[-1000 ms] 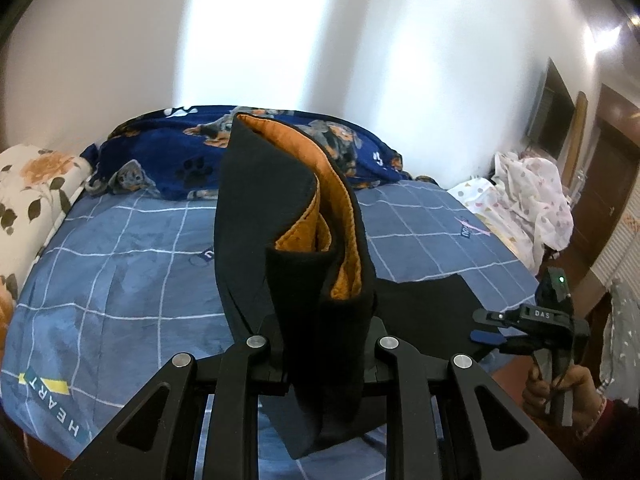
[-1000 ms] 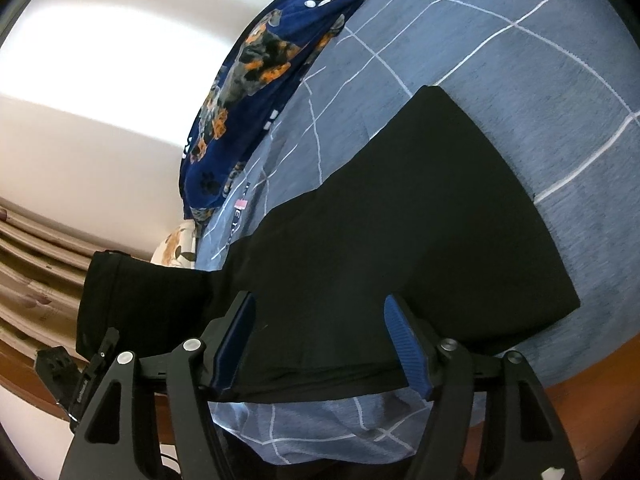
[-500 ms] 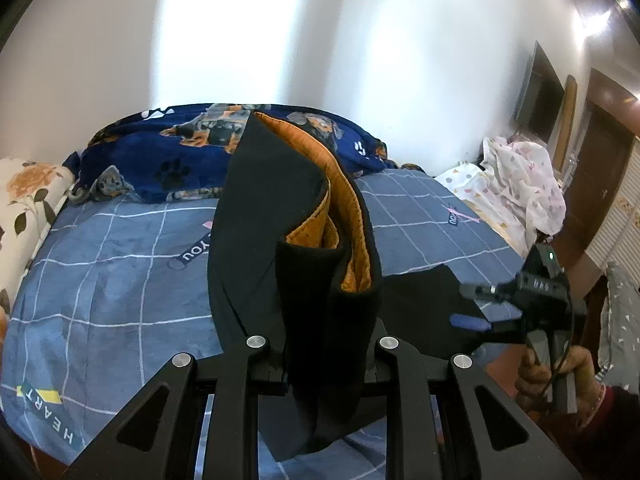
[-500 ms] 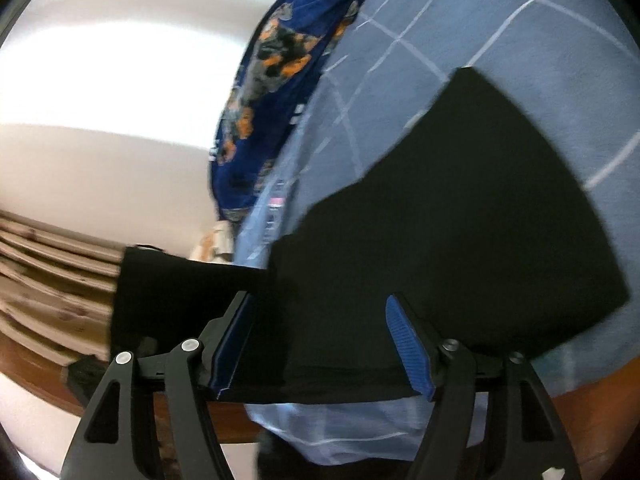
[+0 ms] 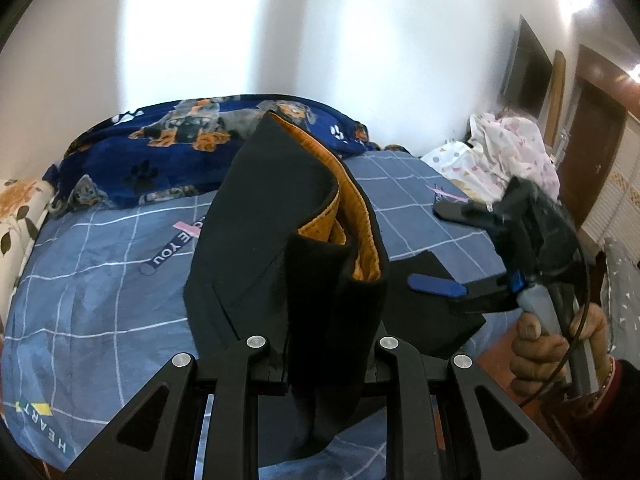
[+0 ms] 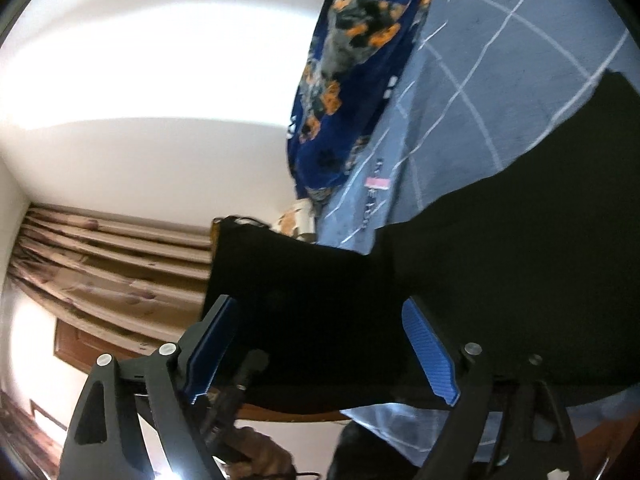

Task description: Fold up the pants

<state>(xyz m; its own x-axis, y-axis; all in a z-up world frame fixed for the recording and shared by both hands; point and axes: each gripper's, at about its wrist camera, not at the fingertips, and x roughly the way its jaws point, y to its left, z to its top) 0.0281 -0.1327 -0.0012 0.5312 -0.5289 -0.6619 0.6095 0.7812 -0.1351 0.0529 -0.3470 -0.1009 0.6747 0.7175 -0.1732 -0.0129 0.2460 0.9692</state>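
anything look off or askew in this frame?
Nothing damaged or spilled. The pants are bunched upright in the shut left claw, orange lining showing, the rest flat on the blue checked sheet. The right claw is opening, its pads clear of the fabric.

Left gripper (image 5: pixel 326 364) clamped on black pants with orange lining (image 5: pixel 280 248), bunched upright over blue checked bedsheet (image 5: pixel 100 288). Right gripper (image 5: pixel 444 248), jaws opening, nothing between them, over pants' flat end.
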